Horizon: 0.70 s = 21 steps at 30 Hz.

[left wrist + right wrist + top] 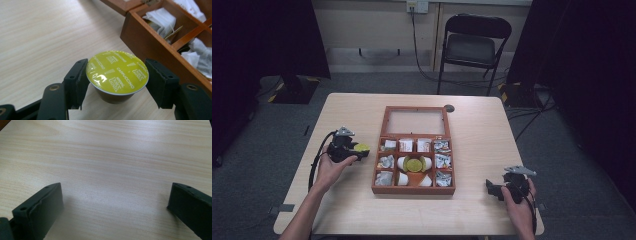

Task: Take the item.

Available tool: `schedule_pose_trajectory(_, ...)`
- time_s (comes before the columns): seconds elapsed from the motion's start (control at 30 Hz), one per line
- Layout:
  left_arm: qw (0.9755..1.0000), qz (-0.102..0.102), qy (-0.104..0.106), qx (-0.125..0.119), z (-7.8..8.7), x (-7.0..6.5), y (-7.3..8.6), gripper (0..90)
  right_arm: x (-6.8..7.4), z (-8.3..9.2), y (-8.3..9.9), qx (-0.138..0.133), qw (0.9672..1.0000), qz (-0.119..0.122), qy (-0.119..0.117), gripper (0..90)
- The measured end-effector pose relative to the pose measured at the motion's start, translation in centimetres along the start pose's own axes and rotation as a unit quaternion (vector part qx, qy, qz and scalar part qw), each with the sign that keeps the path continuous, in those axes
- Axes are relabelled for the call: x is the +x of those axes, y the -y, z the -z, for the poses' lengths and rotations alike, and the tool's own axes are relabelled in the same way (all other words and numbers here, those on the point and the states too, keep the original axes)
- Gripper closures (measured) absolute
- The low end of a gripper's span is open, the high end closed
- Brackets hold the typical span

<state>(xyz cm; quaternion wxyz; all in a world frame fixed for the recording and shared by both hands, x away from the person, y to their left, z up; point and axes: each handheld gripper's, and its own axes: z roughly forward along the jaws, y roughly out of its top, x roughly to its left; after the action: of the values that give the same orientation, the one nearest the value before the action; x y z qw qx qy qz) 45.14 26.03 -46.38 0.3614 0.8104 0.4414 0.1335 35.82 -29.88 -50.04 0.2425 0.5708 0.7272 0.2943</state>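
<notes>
One yellow capsule [117,72] sits clamped in left fingers [77,82]; right fingers [40,207] gape empty.

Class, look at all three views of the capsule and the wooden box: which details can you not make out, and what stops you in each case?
- Capsule base, left gripper view: hidden under its own yellow lid; touching the table or not is unclear.
- Sachets' print in the wooden box, high view: too small.
- Far compartments of the box, left gripper view: cut off by the frame edge.
- Right gripper body, right gripper view: cut off below.
</notes>
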Motion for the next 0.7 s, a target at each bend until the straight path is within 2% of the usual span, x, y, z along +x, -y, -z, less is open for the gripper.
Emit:
schedule_pose_trajectory(0.27, 0.9999, -0.009, 0.001, 0.015, -0.86, -0.2, 0.17, 38.0, 0.0, 0.0, 0.0, 0.0, 1.0, 0.0, 0.0, 0.0)
schedule_pose_trajectory(0.37, 0.9997, -0.001, 0.006, 0.023, -1.07, -0.06, 0.34, 38.0, 0.0, 0.0, 0.0, 0.0, 1.0, 0.0, 0.0, 0.0)
schedule_pose_trajectory(0.47, 0.9995, -0.002, 0.013, 0.03, -1.22, -0.02, 0.4, 37.8, 0.0, 0.0, 0.0, 0.0, 1.0, 0.0, 0.0, 0.0)
schedule_pose_trajectory(0.63, 0.9995, 0.005, 0.011, 0.03, -1.25, -0.12, 0.34, 37.1, 0.0, 0.0, 0.0, 0.0, 1.0, 0.0, 0.0, 0.0)
schedule_pose_trajectory(0.7, 0.9995, 0.006, 0.006, 0.03, -1.29, -0.09, 0.35, 33.2, 0.0, 0.0, 0.0, 0.0, 1.0, 0.0, 0.0, 0.0)
